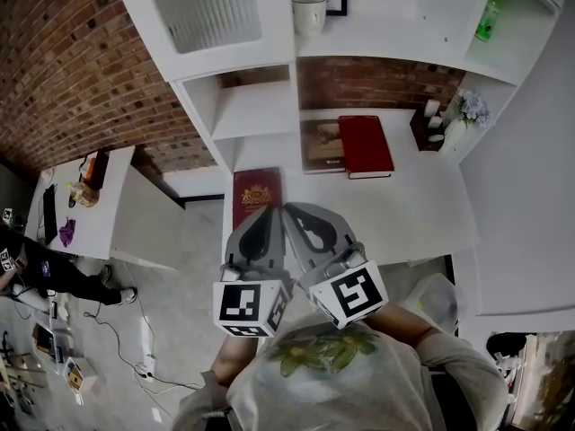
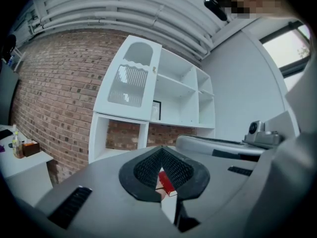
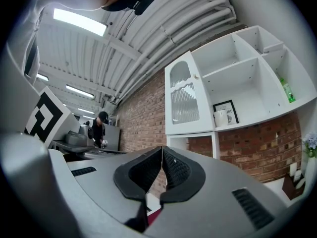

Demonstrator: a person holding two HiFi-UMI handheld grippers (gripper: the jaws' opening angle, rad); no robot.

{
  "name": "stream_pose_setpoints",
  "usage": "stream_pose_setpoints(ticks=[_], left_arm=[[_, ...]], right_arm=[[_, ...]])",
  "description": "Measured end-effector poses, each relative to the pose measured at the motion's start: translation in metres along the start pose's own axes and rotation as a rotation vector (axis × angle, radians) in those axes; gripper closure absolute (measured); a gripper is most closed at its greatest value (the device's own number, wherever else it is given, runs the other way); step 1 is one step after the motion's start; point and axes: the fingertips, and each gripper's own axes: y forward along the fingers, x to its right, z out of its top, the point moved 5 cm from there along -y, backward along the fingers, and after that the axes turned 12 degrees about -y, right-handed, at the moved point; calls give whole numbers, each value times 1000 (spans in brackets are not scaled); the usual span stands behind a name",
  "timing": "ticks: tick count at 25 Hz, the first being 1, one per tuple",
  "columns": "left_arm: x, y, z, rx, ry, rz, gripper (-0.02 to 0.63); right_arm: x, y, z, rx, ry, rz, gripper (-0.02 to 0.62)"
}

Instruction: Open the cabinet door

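The white shelf unit's cabinet door (image 1: 202, 12), with a ribbed glass pane, stands at the upper left and looks shut. It also shows in the left gripper view (image 2: 130, 81) and in the right gripper view (image 3: 183, 100). My left gripper (image 1: 268, 208) and right gripper (image 1: 289, 206) are held side by side over the desk's front, well short of the door, pointing towards the shelves. Both are shut with nothing between the pads, as the left gripper (image 2: 161, 150) and right gripper (image 3: 162, 149) show in their own views.
A white desk (image 1: 422, 205) below the shelves holds a red book (image 1: 364, 145), a dark red book (image 1: 256, 189) and a flower vase (image 1: 469, 110). A mug (image 1: 309, 12) and green bottle (image 1: 488, 16) sit on shelves. A side table (image 1: 117, 214) and a person (image 1: 54, 272) are at the left.
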Motion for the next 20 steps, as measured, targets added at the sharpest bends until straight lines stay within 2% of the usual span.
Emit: stream_pose_setpoints(ticks=[8,20], left_arm=[[-10,34,8,8,21,-26,597],[-34,61,16,-4,10,7,597]], right_arm=[[40,36,-3,42,-2,13,572],[98,85,-3,56,-54,-13,572]])
